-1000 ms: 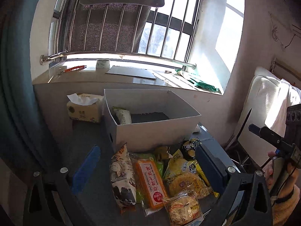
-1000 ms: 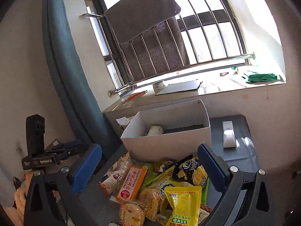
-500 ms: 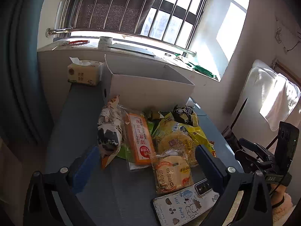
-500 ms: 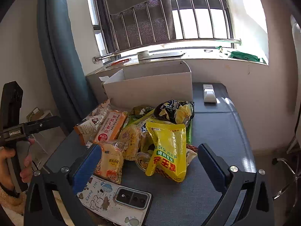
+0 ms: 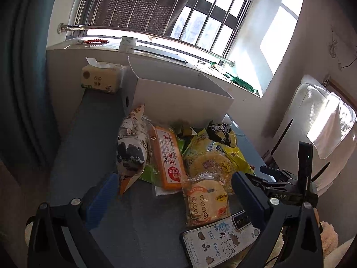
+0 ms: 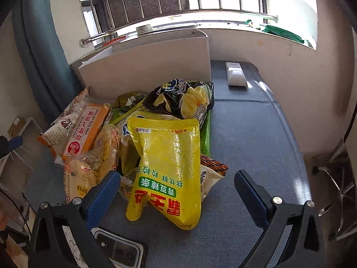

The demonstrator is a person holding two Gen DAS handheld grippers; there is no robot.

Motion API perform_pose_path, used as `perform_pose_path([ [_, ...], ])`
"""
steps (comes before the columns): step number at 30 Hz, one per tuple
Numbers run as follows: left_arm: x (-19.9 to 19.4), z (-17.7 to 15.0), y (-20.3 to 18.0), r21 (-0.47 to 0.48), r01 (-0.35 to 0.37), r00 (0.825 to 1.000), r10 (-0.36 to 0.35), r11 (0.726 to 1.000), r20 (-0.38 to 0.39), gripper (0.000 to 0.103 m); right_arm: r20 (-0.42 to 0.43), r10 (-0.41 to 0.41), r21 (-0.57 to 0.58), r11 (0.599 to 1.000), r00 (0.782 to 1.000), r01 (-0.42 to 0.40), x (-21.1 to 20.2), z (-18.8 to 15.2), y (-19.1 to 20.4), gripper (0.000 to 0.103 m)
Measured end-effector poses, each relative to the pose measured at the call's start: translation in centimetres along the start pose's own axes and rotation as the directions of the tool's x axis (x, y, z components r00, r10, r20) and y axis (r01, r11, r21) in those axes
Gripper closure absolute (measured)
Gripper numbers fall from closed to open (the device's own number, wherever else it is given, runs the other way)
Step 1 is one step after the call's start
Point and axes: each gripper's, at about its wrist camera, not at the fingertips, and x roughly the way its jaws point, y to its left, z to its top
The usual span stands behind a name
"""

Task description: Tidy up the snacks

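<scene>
Both of my grippers hang spread wide and hold nothing. My right gripper (image 6: 177,185) sits low over the near edge of the snack pile on the grey bench (image 6: 256,134). The yellow pouch (image 6: 166,167) lies directly ahead of it, between the two fingers but touched by neither, long axis running away from me toward the white box (image 6: 145,67). I judge this the nearer and better-placed arm for that pouch; closing across its width looks feasible.

My left gripper (image 5: 174,188) faces the same pile from the left side. The clear pack of round crackers (image 5: 206,198) lies ahead and right of centre, near the right finger. The orange biscuit pack (image 5: 168,156) points toward the box, with the cow-print bag (image 5: 131,149) just beside it.

The box stands beyond the pile, open-topped. Its interior is hidden from both views, so I cannot state contents.

A phone (image 5: 219,239) in a cartoon case lies at the near bench edge, just under the right gripper; a risk of snagging.
</scene>
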Motion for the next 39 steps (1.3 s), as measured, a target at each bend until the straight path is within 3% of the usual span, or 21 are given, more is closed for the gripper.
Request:
perform_pose_path([
  [2, 0.0, 0.0, 0.2, -0.005, -0.004, 1.000, 0.004, 1.000, 0.000, 0.000, -0.011, 0.008, -0.017, 1.000, 1.000, -0.008, 0.7, -0.2, 0.3, 0.003],
  [3, 0.1, 0.0, 0.2, -0.007, -0.002, 1.000, 0.002, 1.000, -0.003, 0.000, -0.012, 0.034, -0.020, 0.999, 0.999, -0.034, 0.8, -0.4, 0.5, 0.028],
  [4, 0.2, 0.0, 0.3, -0.008, -0.004, 1.000, 0.004, 1.000, -0.006, 0.000, -0.003, 0.055, -0.019, 0.998, 0.998, -0.055, 0.7, -0.6, 0.6, 0.044],
  [9, 0.6, -0.4, 0.7, -0.008, -0.017, 1.000, 0.017, 1.000, -0.018, 0.000, 0.049, 0.062, 0.014, 0.998, 0.997, -0.063, -1.0, -0.8, 0.1, 0.067],
  [16, 2.6, -0.1, 2.1, -0.013, -0.032, 0.997, 0.031, 0.999, -0.066, 0.000, 0.122, 0.178, 0.126, 0.973, 0.976, -0.193, -3.7, -1.2, -1.8, 0.071],
  [19, 4.7, 0.3, 2.8, 0.072, -0.117, 0.987, 0.124, 0.990, -0.105, 0.000, 0.143, 0.217, 0.150, 0.960, 0.966, -0.238, -4.8, -1.2, -2.2, 0.071],
  [23, 6.7, 1.0, 4.4, 0.163, -0.237, 0.960, 0.257, 0.958, -0.111, 0.001, 0.151, 0.219, 0.136, 0.961, 0.964, -0.239, -5.4, -1.2, -1.9, 0.071],
  [26, 7.3, 1.6, 5.1, 0.141, -0.185, 0.972, 0.202, 0.973, -0.118, 0.001, 0.146, 0.221, 0.134, 0.961, 0.964, -0.240, -5.2, -1.1, -1.7, 0.071],
  [29, 8.6, 1.9, 5.3, 0.153, -0.240, 0.958, 0.259, 0.959, -0.125, 0.002, 0.132, 0.231, 0.139, 0.958, 0.964, -0.249, -4.7, -1.1, -1.6, 0.070],
  [32, 9.9, 1.8, 5.9, 0.132, -0.226, 0.958, 0.245, 0.965, -0.150, 0.014, 0.115, 0.231, 0.126, 0.961, 0.966, -0.245, -4.4, -1.2, -1.3, 0.070],
  [33, 10.1, 1.7, 6.0, 0.120, -0.197, 0.964, 0.214, 0.973, -0.157, 0.030, 0.113, 0.231, 0.122, 0.962, 0.966, -0.244, -4.4, -1.3, -1.2, 0.070],
  [34, 10.5, 1.6, 6.2, 0.112, -0.178, 0.967, 0.195, 0.978, -0.166, 0.058, 0.111, 0.233, 0.122, 0.961, 0.966, -0.246, -4.4, -1.4, -1.1, 0.070],
  [39, 8.9, 1.6, 6.6, 0.076, -0.176, 0.977, 0.184, 0.981, -0.105, 0.066, 0.110, 0.234, 0.127, 0.961, 0.966, -0.247, -4.5, -1.3, -1.2, 0.070],
])
